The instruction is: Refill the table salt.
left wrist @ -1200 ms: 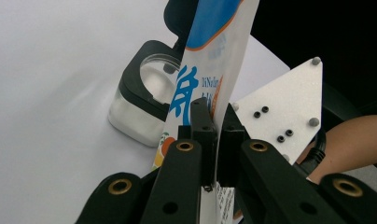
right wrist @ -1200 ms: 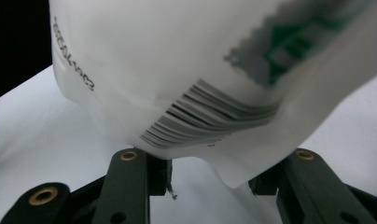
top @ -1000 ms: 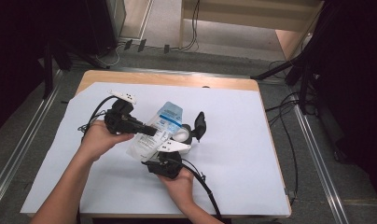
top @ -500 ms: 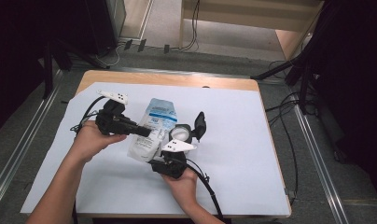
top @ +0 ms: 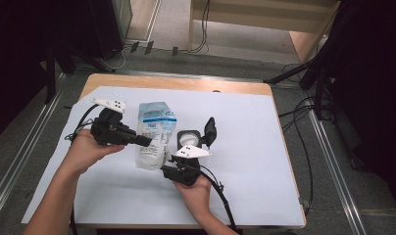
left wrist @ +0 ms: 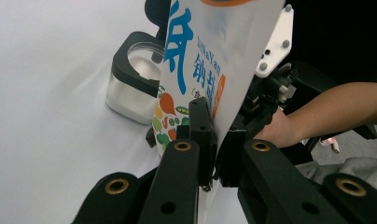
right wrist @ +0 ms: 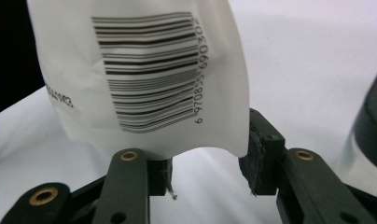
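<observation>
In the high view a white and blue pouch (top: 154,134) sits a little left of the frame's centre, over the white sheet (top: 264,147) that covers the table, held between two hand-held grippers. The left gripper (top: 146,141), coming in from the left of the frame in the person's left hand (top: 86,152), has its jaws closed on the pouch's side edge; in the left gripper view the two black jaws pinch the thin edge of the printed pouch (left wrist: 200,70) low in the middle of the frame, pressed nearly together. The right gripper (top: 179,166), just below the frame's centre in the person's right hand (top: 196,191), grips the lower end of the pouch; in the right gripper view the pouch's barcoded end (right wrist: 149,70) fills the upper middle of the frame and bows between the two pads, which hold it across its width. A small clear container with a black flip lid (top: 195,138) stands open on the sheet just right of the pouch, near the right gripper.
</observation>
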`<state>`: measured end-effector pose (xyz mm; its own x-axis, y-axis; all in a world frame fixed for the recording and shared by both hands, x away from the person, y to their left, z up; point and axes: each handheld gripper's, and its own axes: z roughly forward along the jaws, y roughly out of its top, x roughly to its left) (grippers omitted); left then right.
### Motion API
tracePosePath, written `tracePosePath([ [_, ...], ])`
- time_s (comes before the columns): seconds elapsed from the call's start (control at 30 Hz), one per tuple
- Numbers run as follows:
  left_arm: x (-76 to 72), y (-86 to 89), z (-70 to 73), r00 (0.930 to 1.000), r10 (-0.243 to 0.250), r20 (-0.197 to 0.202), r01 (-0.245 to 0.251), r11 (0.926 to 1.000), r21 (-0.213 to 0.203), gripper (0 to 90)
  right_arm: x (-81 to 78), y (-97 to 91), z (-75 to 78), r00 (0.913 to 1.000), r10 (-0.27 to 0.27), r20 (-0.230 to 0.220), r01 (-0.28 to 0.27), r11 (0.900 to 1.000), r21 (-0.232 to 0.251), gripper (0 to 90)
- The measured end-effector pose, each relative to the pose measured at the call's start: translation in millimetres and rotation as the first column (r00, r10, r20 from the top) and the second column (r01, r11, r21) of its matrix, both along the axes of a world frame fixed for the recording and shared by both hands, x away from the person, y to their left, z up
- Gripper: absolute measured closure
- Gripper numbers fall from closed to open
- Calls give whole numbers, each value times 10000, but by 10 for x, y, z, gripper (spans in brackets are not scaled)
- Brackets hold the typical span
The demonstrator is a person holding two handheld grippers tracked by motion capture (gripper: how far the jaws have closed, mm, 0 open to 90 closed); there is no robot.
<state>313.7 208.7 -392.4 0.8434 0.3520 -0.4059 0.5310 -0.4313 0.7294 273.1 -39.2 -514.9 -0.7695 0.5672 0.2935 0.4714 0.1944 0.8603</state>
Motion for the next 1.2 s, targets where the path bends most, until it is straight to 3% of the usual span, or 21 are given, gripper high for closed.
tracePosePath([
  [0.3, -65, 55, 16, 9998, -127, 144, 125, 9998, 146, 879, 8, -31, 28, 10000, -13, 39, 13, 10000, 20, 600],
  [0.5, -94, 84, 9, 9999, 69, 89, -68, 9999, -100, 900, 24, -31, 53, 9998, 63, 166, -61, 9999, -94, 598],
  [0.63, -94, 128, 34, 9997, 228, 69, -224, 9988, -439, 900, 14, 9, 76, 9991, 407, 127, -405, 9990, -175, 590],
  [0.8, -97, 236, 86, 9977, 647, 198, -635, 9965, -546, 900, 4, 21, 89, 9975, 706, 56, -702, 9961, -529, 587],
  [0.97, -83, 356, 117, 9900, 1292, 560, -1277, 9914, -292, 900, -7, -33, 127, 9948, 973, -307, -986, 9942, -426, 584],
  [1.2, -11, 469, 57, 9746, 2127, 698, -2129, 9771, -42, 900, -25, -191, 210, 9904, 1252, -577, -1267, 9917, -217, 573],
])
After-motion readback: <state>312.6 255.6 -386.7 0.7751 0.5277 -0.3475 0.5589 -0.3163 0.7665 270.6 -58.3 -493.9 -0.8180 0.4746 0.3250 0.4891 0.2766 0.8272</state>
